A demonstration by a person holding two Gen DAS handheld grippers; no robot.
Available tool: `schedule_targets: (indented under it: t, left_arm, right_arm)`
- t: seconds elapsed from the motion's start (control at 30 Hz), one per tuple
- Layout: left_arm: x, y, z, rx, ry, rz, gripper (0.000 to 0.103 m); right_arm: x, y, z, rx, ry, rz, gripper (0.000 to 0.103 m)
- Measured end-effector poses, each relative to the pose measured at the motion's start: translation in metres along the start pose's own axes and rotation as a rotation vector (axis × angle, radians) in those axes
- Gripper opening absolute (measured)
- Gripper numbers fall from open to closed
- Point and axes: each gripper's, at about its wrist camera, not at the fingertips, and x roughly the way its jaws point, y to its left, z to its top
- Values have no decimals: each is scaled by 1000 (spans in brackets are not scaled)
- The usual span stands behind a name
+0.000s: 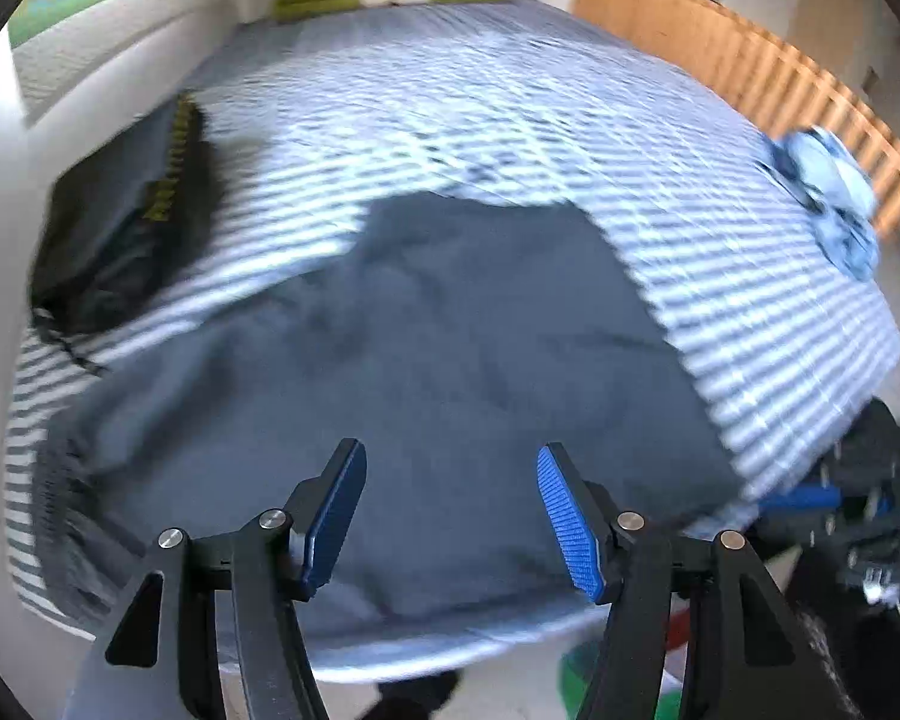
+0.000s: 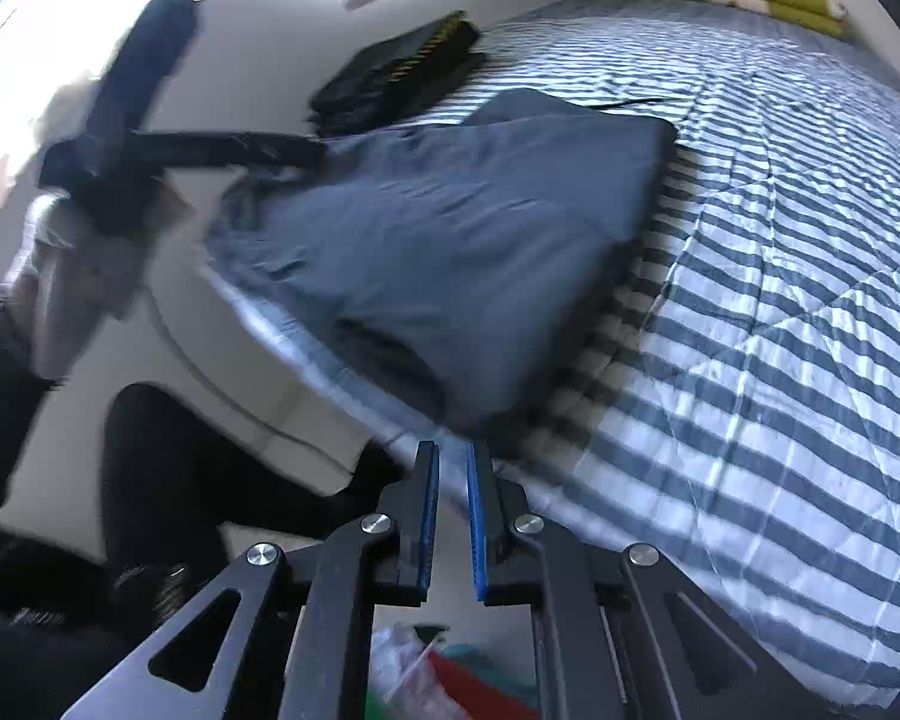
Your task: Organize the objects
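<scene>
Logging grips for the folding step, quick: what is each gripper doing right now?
Left gripper: open, empty, over the folded grey-blue cloth garment.
Right gripper: fingers nearly closed, narrow gap, nothing between them.

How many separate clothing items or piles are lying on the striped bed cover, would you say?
3: grey garment at the near edge, black folded pile by the wall, blue-white bundle at the opposite side. Others may be hidden.

Bright daylight, heavy motion blur, fisheye-bent edges, glare perhaps from a window

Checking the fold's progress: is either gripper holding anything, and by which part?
Nothing: left gripper is open above the grey garment; right gripper is nearly closed on nothing.
</scene>
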Motion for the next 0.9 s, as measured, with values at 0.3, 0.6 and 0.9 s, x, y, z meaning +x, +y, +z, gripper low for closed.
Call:
schedule_targets:
  t: [0.3,0.6,0.9]
  left_arm:
    - [26,-138,-31,169,24,-78,65]
    - [80,-167,-35,117,86,-12,65]
    - [81,-166,-42,106,99,13,47]
  right_arm:
    - [-32,-110,73,293,-176,-60,34]
    - [50,-159,144,429,-55,28,34]
    - [87,-179,161,581,-54,167,22]
